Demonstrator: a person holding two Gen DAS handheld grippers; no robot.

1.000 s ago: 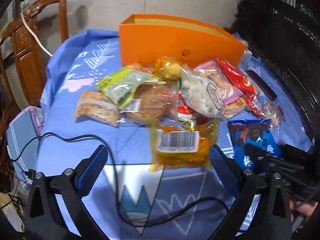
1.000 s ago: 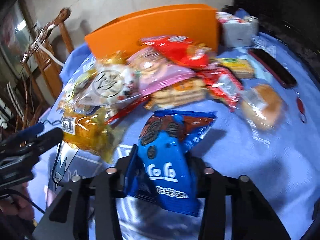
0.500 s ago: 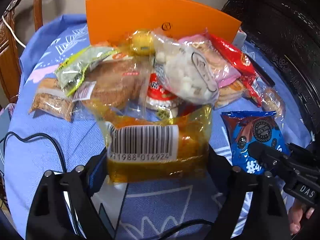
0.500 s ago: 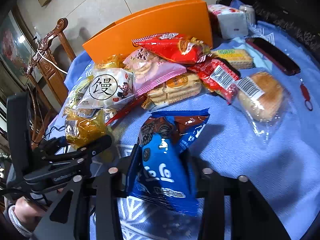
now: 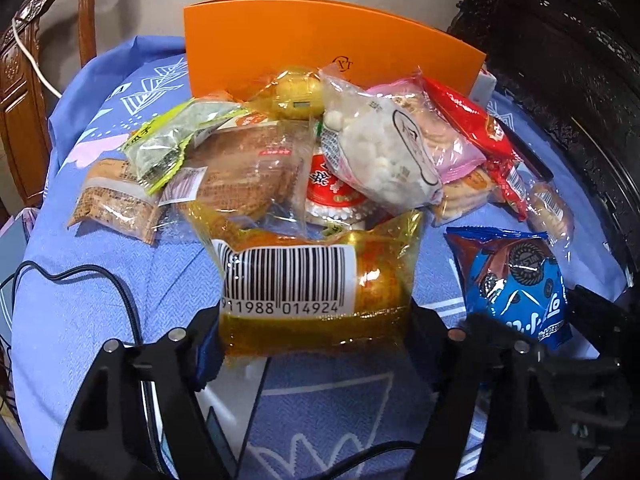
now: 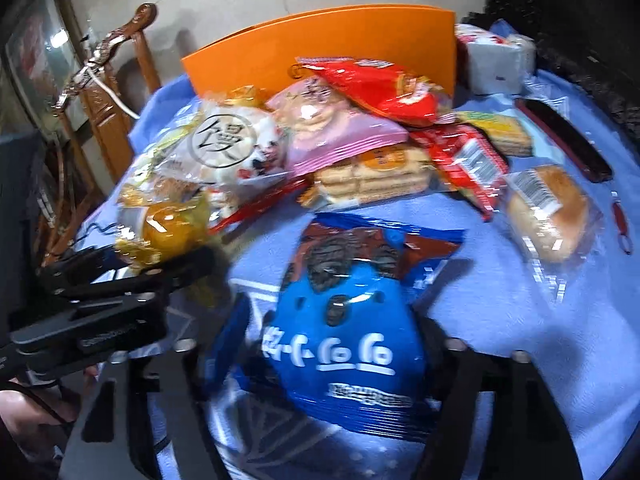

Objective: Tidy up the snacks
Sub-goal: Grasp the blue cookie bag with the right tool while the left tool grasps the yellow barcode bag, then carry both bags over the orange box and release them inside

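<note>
My left gripper (image 5: 314,334) is shut on a yellow see-through snack pack with a barcode label (image 5: 316,280), at the front of the snack pile. My right gripper (image 6: 336,340) is shut on a blue cookie bag (image 6: 344,320), which also shows in the left wrist view (image 5: 516,280). The left gripper with the yellow pack (image 6: 168,228) shows at the left of the right wrist view. An open orange box (image 5: 320,44) stands behind the pile on the blue tablecloth (image 5: 100,300).
The pile holds a white puff bag (image 5: 380,152), a pink bag (image 6: 332,132), a red bag (image 6: 380,84), bread packs (image 5: 244,176) and cookies (image 6: 372,180). A bun pack (image 6: 548,212) and a dark case (image 6: 564,140) lie right. A wooden chair (image 5: 24,92) stands left. A black cable (image 5: 120,300) crosses the cloth.
My left gripper has moved forward onto the yellow pack and closed on it. My right gripper still holds the blue cookie bag and has shifted slightly.
</note>
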